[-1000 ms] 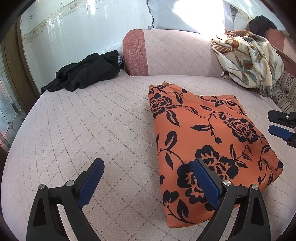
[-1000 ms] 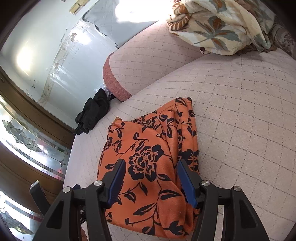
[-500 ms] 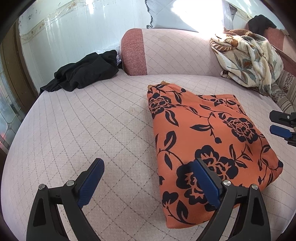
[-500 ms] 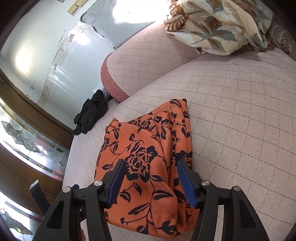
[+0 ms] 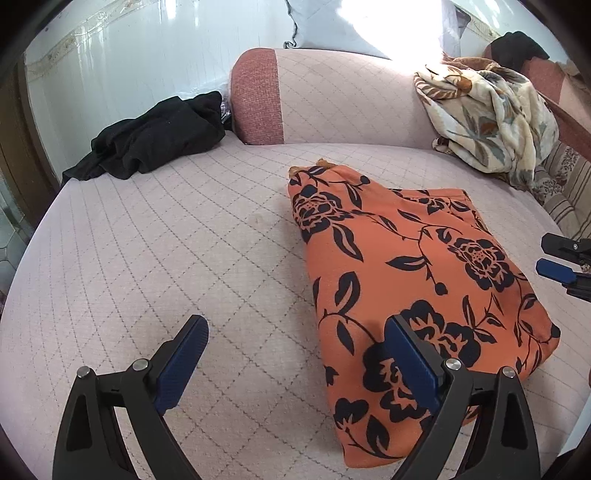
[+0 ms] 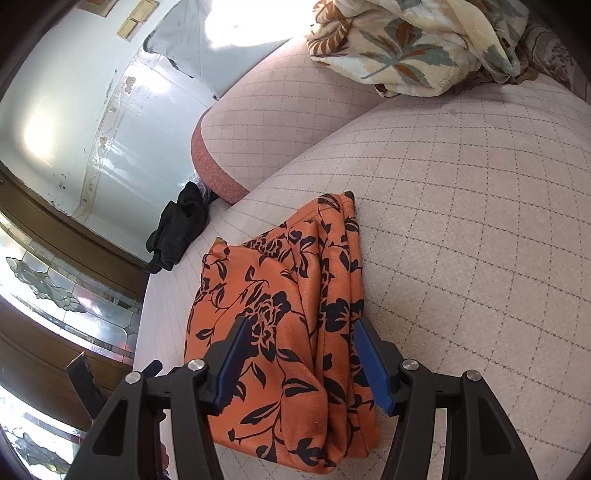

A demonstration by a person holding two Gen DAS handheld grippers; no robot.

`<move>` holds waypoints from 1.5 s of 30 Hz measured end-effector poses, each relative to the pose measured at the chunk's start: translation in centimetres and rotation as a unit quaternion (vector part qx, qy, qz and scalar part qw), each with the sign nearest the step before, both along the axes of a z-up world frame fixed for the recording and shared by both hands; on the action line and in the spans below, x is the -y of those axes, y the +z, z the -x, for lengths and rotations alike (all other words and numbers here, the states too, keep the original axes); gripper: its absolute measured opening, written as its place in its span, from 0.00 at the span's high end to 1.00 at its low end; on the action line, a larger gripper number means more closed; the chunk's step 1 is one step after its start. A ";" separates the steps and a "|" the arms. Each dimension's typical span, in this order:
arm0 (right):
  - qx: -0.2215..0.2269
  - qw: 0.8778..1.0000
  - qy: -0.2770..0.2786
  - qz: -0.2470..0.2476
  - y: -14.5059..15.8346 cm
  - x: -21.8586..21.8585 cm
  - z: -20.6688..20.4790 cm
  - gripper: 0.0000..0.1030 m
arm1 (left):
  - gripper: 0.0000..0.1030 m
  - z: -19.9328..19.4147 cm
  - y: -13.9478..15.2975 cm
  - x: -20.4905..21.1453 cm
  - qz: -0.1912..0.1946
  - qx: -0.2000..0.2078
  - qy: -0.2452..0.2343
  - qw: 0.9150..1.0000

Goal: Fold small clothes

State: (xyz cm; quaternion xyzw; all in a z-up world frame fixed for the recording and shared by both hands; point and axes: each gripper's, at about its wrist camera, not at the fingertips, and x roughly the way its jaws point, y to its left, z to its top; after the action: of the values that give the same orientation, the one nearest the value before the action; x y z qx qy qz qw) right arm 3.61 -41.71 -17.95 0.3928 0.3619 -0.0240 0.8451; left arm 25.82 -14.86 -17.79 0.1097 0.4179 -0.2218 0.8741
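**One folded orange garment, two open grippers on the pink couch**

There was a single orange garment (image 5: 413,280) with a black flower print, lying folded on the quilted pink seat cushion (image 5: 166,258). In the left wrist view it filled the centre and lower right of the frame; in the right wrist view (image 6: 280,332) it sat in the lower middle, with its stacked folded edges showing along its right side.

Two grippers were in the room. The left gripper (image 5: 295,354) stood at the bottom of its own frame with its jaws spread wide, holding nothing; one blue pad (image 5: 181,365) was over bare cushion and the other was in front of the garment's near edge. The right gripper (image 6: 299,358) was also spread, its two blue pads either side of the garment's near part, not pinching the cloth. Whether they touched the fabric I could not tell. Its tips also showed at the right edge of the left wrist view (image 5: 561,258).

Around it I counted one crumpled black garment (image 5: 155,136) at the upper left, against the white wall, well apart from the orange one. One cream blanket with a leaf print (image 5: 487,122) was heaped at the upper right on the backrest (image 5: 343,99). A grey pillow (image 5: 332,26) stood behind the backrest. Nothing lay between the grippers and the orange garment.
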 end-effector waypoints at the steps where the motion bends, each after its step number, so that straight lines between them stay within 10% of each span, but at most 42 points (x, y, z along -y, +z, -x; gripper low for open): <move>1: 0.002 1.000 0.001 0.000 0.0 -0.1 -0.1 0.40 | 0.07 0.0 0.1 0.0 -0.002 0.003 0.003 1.000; 26: 0.029 0.999 0.029 0.034 1.0 -5.0 -2.9 0.40 | 0.07 -2.1 4.4 -8.3 0.017 0.084 0.141 0.986; 45: 0.033 0.999 0.023 0.035 1.1 -3.8 -2.0 0.40 | 0.07 -2.1 4.3 -7.9 0.014 0.087 0.141 0.986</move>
State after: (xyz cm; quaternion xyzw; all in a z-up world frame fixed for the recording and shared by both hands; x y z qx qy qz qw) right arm 5.61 -37.90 -16.86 0.3553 0.3416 -0.0040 0.8701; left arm 27.89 -6.97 -13.48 0.0567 0.3489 -0.0919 0.9309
